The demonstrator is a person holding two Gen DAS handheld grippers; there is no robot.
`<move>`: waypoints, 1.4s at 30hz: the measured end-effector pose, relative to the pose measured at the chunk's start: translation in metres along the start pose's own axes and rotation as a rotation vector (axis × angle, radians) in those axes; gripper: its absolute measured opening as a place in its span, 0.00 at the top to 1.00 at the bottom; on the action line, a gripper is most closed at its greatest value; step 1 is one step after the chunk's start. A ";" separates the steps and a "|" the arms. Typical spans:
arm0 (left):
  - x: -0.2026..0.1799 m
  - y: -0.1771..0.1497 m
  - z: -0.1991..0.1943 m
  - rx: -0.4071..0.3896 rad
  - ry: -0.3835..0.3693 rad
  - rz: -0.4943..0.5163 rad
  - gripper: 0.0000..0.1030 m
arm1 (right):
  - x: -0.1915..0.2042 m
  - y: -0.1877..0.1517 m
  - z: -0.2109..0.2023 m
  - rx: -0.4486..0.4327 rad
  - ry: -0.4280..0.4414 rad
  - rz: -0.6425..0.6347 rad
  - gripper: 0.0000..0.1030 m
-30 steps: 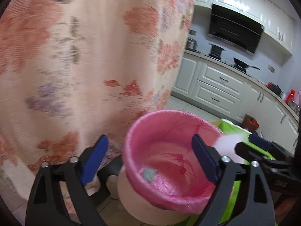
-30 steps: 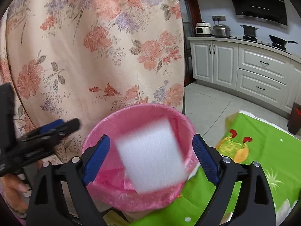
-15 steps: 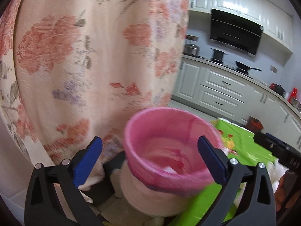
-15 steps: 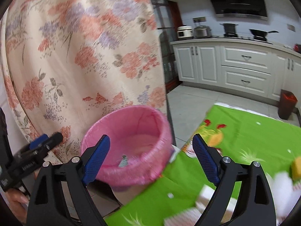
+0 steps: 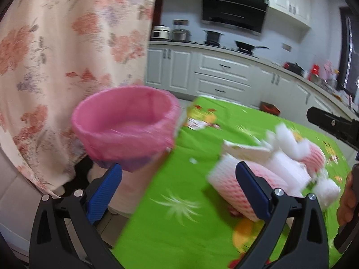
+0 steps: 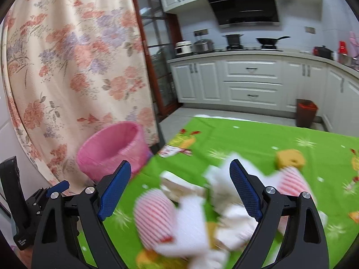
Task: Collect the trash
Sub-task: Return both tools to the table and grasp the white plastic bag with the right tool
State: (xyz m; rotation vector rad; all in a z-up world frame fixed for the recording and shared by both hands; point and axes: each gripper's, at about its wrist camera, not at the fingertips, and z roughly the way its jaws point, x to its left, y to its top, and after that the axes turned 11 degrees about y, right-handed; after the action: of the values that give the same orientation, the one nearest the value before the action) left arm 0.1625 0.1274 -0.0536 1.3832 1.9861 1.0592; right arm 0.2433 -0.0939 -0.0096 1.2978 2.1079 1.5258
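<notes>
Left gripper [image 5: 178, 187]: jaws spread wide, nothing between the blue pads, held above the near edge of the green tablecloth [image 5: 179, 224]; right gripper [image 6: 179, 192]: likewise spread wide and empty, over the trash pile [image 6: 202, 213]. Trash pile: blurred heap of white foam pieces, pink-striped foam netting and paper scraps lying on the tablecloth, well apart from the bin. Bin [image 5: 128, 132]: pink-lined, standing off the table's left edge, just in front of the floral curtain [image 5: 56, 56]; contents not discernible.
</notes>
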 end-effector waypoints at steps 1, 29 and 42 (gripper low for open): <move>-0.007 -0.003 -0.003 0.000 -0.011 0.006 0.05 | -0.006 -0.004 -0.007 -0.003 -0.017 0.003 0.18; -0.101 -0.038 -0.015 0.024 -0.100 0.112 0.05 | -0.126 -0.117 -0.063 0.119 -0.289 0.231 0.18; -0.093 -0.026 0.000 0.031 -0.066 0.054 0.05 | -0.109 -0.113 -0.066 0.082 -0.253 0.142 0.60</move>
State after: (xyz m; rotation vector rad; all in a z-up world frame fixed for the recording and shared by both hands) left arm 0.1825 0.0359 -0.0778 1.4767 1.9354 0.9969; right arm 0.2065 -0.2271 -0.1099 1.6066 1.9724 1.2582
